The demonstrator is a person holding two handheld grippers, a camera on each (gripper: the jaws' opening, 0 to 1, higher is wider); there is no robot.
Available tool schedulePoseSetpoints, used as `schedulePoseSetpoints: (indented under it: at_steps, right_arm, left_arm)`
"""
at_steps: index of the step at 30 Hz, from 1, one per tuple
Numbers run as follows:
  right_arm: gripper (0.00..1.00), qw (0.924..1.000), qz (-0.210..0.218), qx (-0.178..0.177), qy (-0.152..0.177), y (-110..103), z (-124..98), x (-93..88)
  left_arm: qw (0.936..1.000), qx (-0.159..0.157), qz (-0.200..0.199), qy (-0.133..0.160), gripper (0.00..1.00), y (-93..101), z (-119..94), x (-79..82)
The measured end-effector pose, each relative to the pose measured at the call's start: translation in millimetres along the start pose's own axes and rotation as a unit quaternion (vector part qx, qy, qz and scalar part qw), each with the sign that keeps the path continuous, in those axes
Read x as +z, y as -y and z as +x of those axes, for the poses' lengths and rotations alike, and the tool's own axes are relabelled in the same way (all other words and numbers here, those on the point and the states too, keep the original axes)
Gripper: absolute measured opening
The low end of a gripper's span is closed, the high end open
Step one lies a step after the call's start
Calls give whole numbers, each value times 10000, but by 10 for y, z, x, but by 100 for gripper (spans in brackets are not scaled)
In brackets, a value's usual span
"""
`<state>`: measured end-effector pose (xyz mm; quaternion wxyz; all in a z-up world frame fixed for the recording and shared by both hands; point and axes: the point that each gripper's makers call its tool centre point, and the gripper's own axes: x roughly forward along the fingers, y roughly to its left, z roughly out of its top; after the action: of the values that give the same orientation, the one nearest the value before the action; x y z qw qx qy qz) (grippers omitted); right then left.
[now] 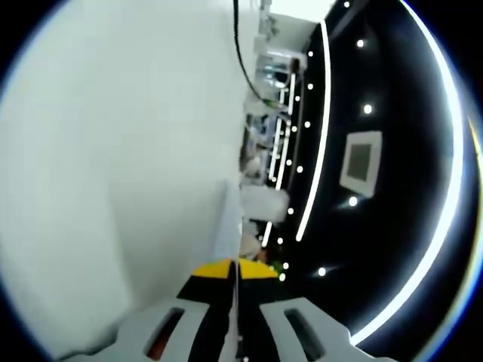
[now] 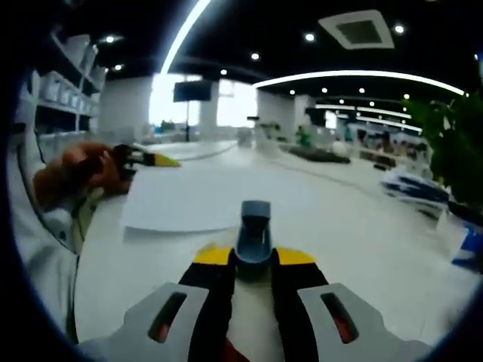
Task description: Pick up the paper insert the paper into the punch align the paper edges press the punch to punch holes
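White flat paper sheet (image 2: 198, 197) lay behind the blue-grey punch (image 2: 254, 230)—left gripper (image 2: 147, 157) clamped its edge; right gripper (image 2: 254, 275) clamped the punch—feed squarely.

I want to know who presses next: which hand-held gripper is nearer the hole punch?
Right. The right hand-held gripper has the punch between its jaw tips. The left hand-held gripper is off to the side, holding the paper's far edge.

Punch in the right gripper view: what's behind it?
Behind the punch, held between the right gripper jaws, a paper sheet lies on the white table; the left gripper holds its far corner. The punch's slot is hidden.
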<state>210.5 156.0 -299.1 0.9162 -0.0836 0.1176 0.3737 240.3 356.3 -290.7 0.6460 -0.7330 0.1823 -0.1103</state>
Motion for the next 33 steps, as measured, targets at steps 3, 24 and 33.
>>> schedulePoseSetpoints:
  at_steps: [3,24,33]
  right_arm:
    - [22,9999,-22,140,12,-73,-1,6]
    - [22,9962,-160,859,-26,-561,-51,-10]
    - [22,9954,-131,953,-33,-604,-42,-9]
  left_arm:
    - [10000,-25,-30,32,4,7,4,8]
    - [9993,-50,-215,307,4,26,-13,83]
    - [9991,-56,-258,337,4,24,-22,91]
